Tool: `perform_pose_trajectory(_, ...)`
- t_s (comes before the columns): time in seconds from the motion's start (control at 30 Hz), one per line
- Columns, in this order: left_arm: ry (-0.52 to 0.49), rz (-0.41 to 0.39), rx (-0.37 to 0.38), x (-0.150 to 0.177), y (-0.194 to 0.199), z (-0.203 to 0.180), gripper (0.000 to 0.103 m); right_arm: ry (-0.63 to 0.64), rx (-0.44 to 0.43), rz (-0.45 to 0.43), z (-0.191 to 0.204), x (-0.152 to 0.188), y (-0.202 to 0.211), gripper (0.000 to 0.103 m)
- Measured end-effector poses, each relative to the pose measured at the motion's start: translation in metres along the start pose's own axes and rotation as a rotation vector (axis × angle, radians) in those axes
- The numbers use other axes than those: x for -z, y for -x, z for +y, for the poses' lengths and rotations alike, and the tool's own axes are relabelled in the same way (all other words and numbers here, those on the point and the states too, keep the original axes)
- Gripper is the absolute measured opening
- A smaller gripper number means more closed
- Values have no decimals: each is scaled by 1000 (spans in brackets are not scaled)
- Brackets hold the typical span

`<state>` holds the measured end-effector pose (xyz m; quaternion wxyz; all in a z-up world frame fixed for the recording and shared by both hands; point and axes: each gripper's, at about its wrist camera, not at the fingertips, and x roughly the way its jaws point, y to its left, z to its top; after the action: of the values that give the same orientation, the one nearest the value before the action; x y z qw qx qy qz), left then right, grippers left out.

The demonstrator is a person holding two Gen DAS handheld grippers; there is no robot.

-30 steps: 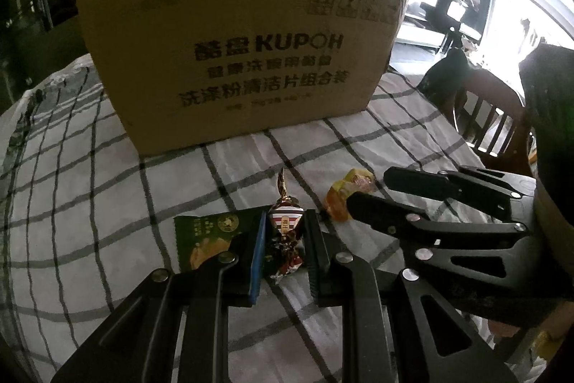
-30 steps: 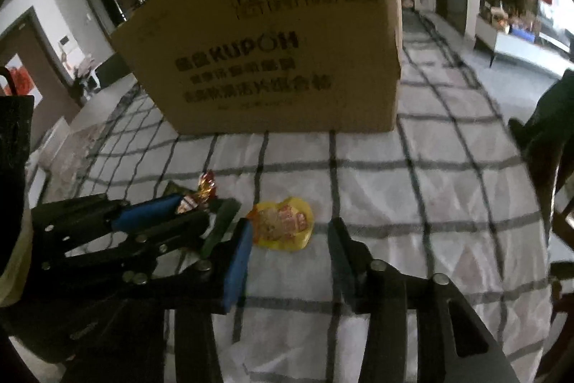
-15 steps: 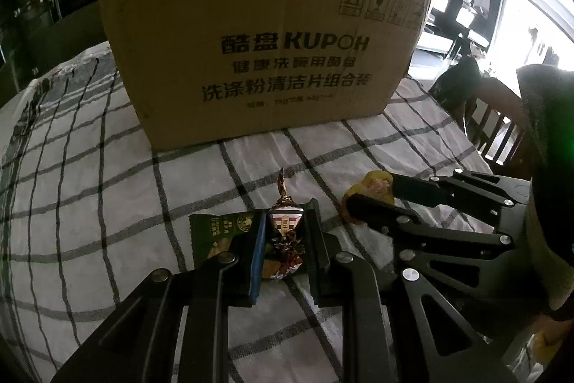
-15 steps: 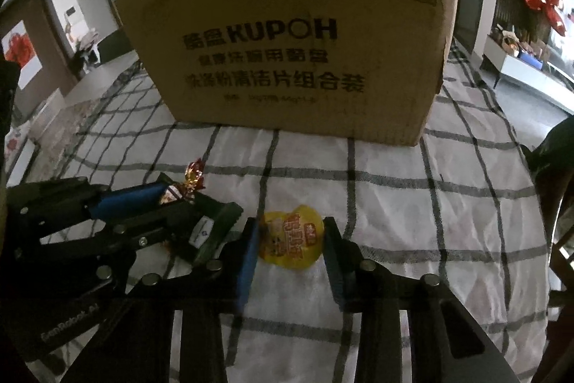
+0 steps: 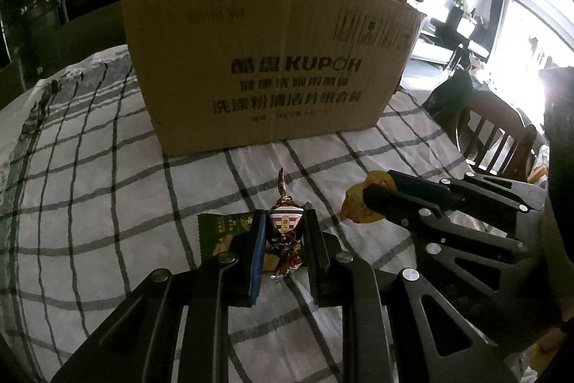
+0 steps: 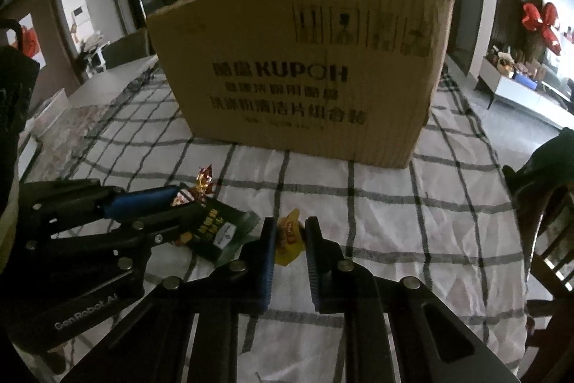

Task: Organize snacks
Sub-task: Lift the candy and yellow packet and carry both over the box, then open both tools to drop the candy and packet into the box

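My left gripper [image 5: 284,225] is shut on a striped twist-wrapped candy [image 5: 285,225], held above a green snack packet [image 5: 224,232] on the checked tablecloth. The candy's foil twist [image 6: 204,180] and the left gripper [image 6: 186,200] also show in the right wrist view. My right gripper [image 6: 290,236] is shut on a yellow snack pouch [image 6: 288,237], lifted off the cloth; the pouch [image 5: 355,207] and the right gripper [image 5: 380,191] show in the left wrist view too. The green packet [image 6: 215,232] lies left of my right gripper.
A large brown KUPOH cardboard box [image 5: 272,67] stands upright behind the snacks, also in the right wrist view [image 6: 305,78]. The checked tablecloth [image 5: 89,185] covers the table. A wooden chair [image 5: 498,131] stands at the right edge.
My right gripper has closed on the yellow pouch and raised it off the cloth. Both grippers have risen and tilted up towards the box. The left still holds the candy.
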<state>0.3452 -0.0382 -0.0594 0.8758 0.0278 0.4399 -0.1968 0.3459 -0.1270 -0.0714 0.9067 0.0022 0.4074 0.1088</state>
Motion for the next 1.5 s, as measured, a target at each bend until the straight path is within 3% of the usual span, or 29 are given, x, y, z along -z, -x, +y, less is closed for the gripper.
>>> perform_pose_trajectory(0.4,-24,-95,8,-23,45,-10,21,-7,-3,-123,3,-23,51,17)
perform_pose_trajectory(0.7,-44,-205,-10,-63,87,-14,21,-13,-5,-254,3,-56,92,17)
perform_pose_trajectory(0.97,-60,-255,-33,-100,99,-13,21,-5,-6,-341,1,-95,113,17)
perform_pose_trajectory(1.43,-57,-230,-71,-161,68,5,21,2,21,-315,-16,-147,80,17)
perform_pose_trajectory(1.47,-52,-227,-76,-164,65,6,22,3,24,-307,-17,-149,76,17)
perform_pose_trajectory(1.5,-51,-224,-77,-166,62,7,31,1,26,-300,-18,-151,73,17)
